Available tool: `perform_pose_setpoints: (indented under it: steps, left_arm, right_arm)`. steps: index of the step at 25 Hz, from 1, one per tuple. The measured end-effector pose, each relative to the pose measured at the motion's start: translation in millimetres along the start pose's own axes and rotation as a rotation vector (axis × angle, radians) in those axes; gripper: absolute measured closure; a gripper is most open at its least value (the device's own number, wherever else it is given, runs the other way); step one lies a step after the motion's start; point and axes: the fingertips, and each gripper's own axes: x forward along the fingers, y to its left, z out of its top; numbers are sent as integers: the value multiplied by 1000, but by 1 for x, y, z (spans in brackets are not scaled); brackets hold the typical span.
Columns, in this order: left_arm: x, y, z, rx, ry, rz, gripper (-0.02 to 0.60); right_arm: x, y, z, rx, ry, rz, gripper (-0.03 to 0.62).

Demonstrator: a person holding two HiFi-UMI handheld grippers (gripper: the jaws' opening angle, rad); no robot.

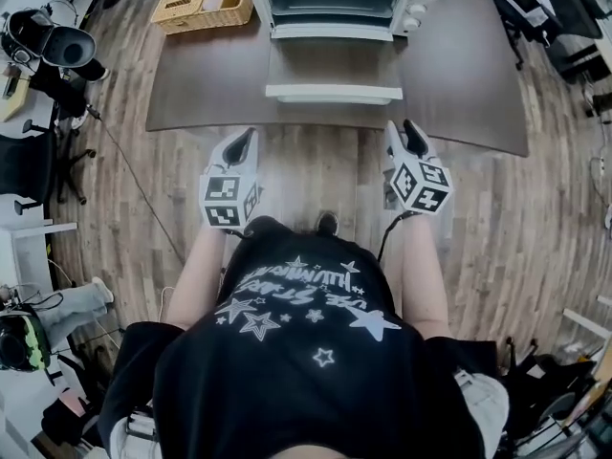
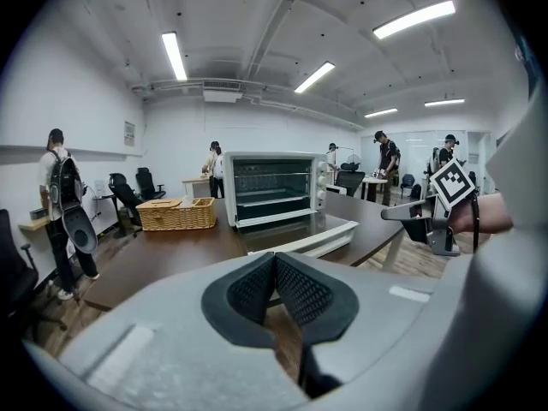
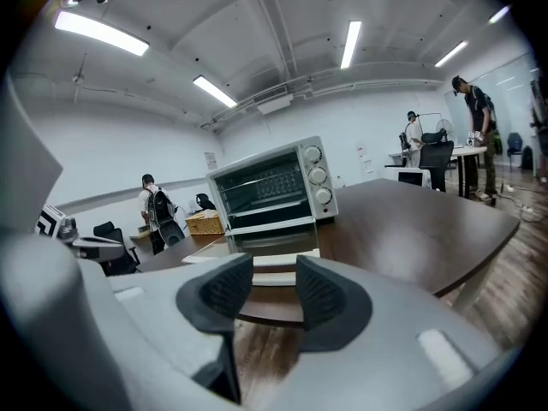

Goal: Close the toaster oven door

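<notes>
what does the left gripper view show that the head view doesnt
Only the left gripper view: the left gripper with its jaws together on nothing, people standing around the room, and ceiling lights. Only the head view: the person's star-print shirt. Both: the toaster oven with its door dropped open, the wicker basket, the table and the right gripper.

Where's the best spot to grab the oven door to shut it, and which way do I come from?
Grab the white handle along the door's near edge. The door lies flat open, hinged at the oven, so that bar is farthest from the hinge. Come from your side of the table, probably with the right gripper, whose jaws are apart, and swing up.
</notes>
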Motion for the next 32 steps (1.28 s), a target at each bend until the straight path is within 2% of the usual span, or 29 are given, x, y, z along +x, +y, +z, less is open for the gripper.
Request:
perform_pose_setpoints:
  steps: [4, 8, 23, 32]
  left_arm:
    - [0, 5, -3, -29, 12, 45, 571]
    - [4, 8, -7, -44, 25, 57, 571]
    - [43, 32, -18, -91, 64, 30, 571]
    - [55, 45, -20, -103, 76, 24, 571]
  right_arm:
    - [17, -6, -4, -13, 34, 9, 433]
    - [30, -8, -11, -20, 67, -3, 433]
    - [80, -26, -37, -55, 206, -91, 433]
    - [101, -31, -43, -61, 237, -139, 434]
